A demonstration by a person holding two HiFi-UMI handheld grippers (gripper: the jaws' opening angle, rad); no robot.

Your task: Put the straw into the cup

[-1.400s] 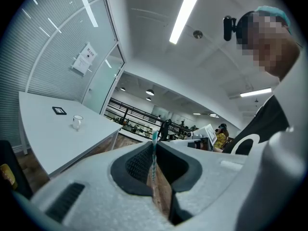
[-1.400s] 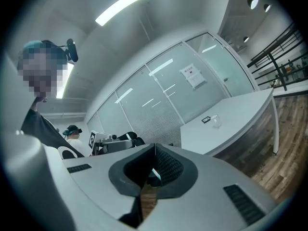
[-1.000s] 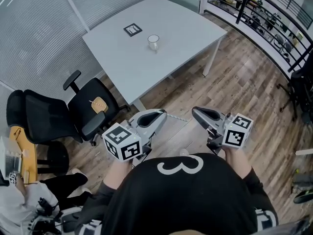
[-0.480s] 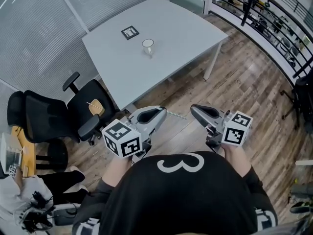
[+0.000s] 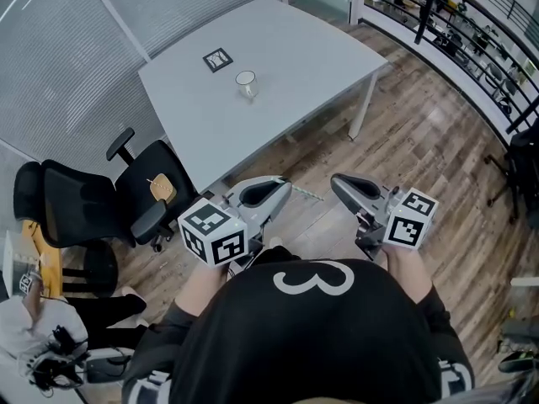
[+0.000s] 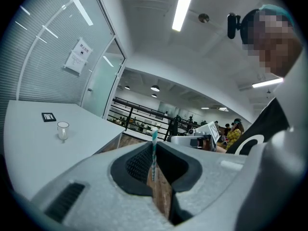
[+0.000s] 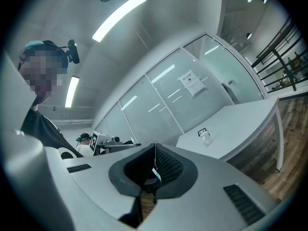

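Head view: a person stands on a wood floor, well apart from a grey table [image 5: 278, 49] at the far side. A clear cup [image 5: 245, 82] stands upright on it, near a marker tile [image 5: 217, 60]. The left gripper [image 5: 285, 190] and right gripper [image 5: 338, 188] are held level, side by side. A thin straw [image 5: 308, 194] sticks out of the left one toward the right.

Left gripper view: the jaws are pinched on the striped straw [image 6: 154, 150], which stands upright between them. The cup [image 6: 62, 129] is far off to the left.

Right gripper view: the jaws are pressed together. A small teal scrap shows at the seam; I cannot tell what it is. The cup [image 7: 206, 137] is far off to the right.

The step in hand seems to be carrying the straw to the table. The next move calls for closing that gap, then lining the straw up over the cup's mouth.
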